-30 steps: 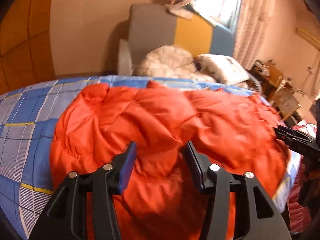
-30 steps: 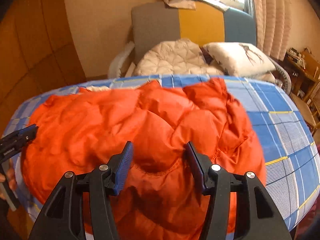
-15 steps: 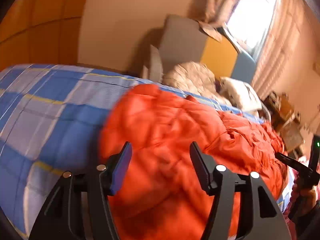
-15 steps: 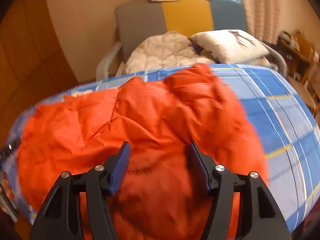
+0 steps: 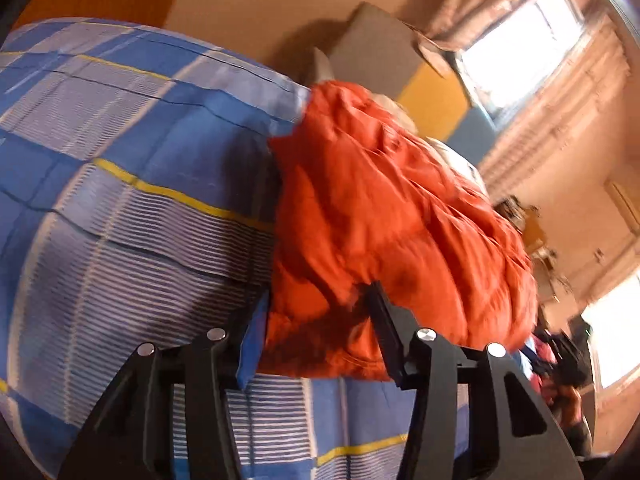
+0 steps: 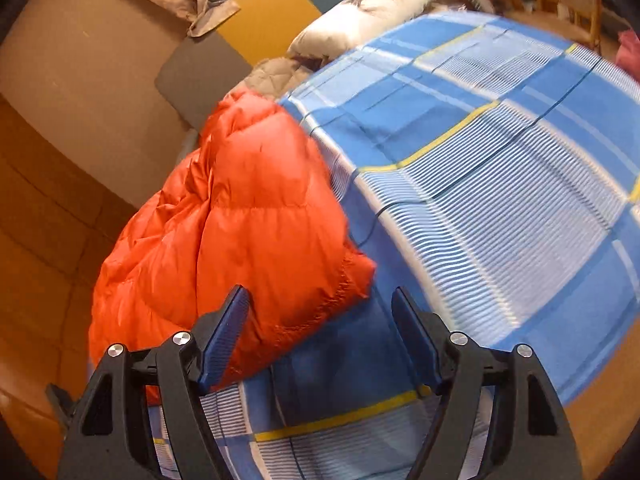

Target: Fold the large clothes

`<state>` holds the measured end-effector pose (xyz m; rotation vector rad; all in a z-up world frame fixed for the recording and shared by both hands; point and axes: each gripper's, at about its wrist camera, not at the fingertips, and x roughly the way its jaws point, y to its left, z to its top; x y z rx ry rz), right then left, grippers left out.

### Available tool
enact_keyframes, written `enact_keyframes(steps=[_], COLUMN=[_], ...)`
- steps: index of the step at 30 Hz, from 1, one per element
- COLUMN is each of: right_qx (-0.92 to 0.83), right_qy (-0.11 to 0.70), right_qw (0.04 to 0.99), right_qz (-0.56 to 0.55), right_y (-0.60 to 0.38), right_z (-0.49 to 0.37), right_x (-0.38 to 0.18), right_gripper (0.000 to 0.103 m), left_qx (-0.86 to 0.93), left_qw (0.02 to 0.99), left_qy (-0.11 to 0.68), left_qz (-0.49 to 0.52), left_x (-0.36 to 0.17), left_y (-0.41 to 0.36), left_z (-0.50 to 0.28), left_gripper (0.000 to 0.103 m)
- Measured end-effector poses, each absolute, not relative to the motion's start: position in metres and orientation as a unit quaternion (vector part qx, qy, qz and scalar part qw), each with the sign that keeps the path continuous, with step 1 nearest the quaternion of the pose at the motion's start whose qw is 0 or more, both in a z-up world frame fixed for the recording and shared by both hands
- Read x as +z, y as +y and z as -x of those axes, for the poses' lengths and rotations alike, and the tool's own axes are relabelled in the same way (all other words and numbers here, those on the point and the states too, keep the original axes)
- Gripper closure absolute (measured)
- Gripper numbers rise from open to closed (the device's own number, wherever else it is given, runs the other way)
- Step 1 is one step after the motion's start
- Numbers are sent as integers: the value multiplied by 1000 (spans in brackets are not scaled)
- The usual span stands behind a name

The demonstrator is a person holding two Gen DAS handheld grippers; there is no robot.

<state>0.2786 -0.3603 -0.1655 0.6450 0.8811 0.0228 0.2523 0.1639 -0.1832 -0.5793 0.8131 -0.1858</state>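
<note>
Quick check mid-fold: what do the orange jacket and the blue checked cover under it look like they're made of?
Orange jacket: likely thin nylon or polyester shell over padding; it shows puffy quilted sections and a slight sheen. Blue checked cover: looks like matte woven cotton or a blend, printed with fine stripes and yellow lines.

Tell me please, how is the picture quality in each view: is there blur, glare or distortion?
Left wrist view: the orange jacket is smeared by motion blur, the window is blown out white, and the fisheye bends the blue checked bedcover. Right wrist view: sharper on the jacket, but the bedcover stripes blur toward the right, under a warm orange cast.
</note>
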Motion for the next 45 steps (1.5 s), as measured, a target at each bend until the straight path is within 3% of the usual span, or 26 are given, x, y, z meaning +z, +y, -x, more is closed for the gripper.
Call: enact_keyframes(steps=[1, 2, 3, 5, 7, 10, 14, 19, 21, 23, 28, 37, 41, 45], right_qx=[15, 18, 17, 19, 26, 37, 47, 25, 21, 10, -35, 36, 55, 32], right_qy=[418, 416, 415, 412, 400, 381, 365, 413, 416, 416, 395, 374, 385, 404], right_qw=[854, 856, 859, 864, 873, 883, 892, 875, 872, 870, 897, 920, 915, 908], right_qz=[-309, -307, -300, -288, -278, -272, -263, -252, -257, -264, -196, -114, -109, -103], right_y=[-358, -355, -356, -352, -349, -352, -358, -363, -364, -369, -365, -311, -289, -287], right_z=[-284, -285, -283, -282, -274, -257, -227, -216, -216, -216, -209, -216, -235, -259], right_x=[-165, -162, -158, -149, -135, -114, -95, -128, -136, -138, -114, -76, -82, -98], right_gripper=[43, 56, 63, 83, 90, 92, 93, 93, 90, 73, 59, 59, 59, 59], left_qx=[-92, -103, -109, -119, -126, -139, -151, -127, -93, -79, -86, -135, -132, -119], left_qw=[874, 874, 875, 880, 884, 891, 894, 885, 889, 894, 912, 913, 914, 912], left_qy=[391, 391, 388, 382, 371, 351, 348, 388, 391, 372, 329, 336, 345, 365], left_qz=[274, 271, 268, 255, 255, 252, 237, 223, 218, 236, 229, 188, 170, 147], left_x=[-182, -180, -179, -173, -165, -146, -129, -146, -149, -142, -119, -111, -110, -115], left_y=[162, 159, 158, 156, 155, 157, 151, 144, 145, 151, 147, 108, 101, 94], left_z=[-255, -258, -257, -255, -249, -232, -199, -185, -183, -178, -167, -187, -206, -226], left_gripper=[60, 70, 83, 91, 94, 96, 96, 91, 74, 74, 74, 73, 67, 68])
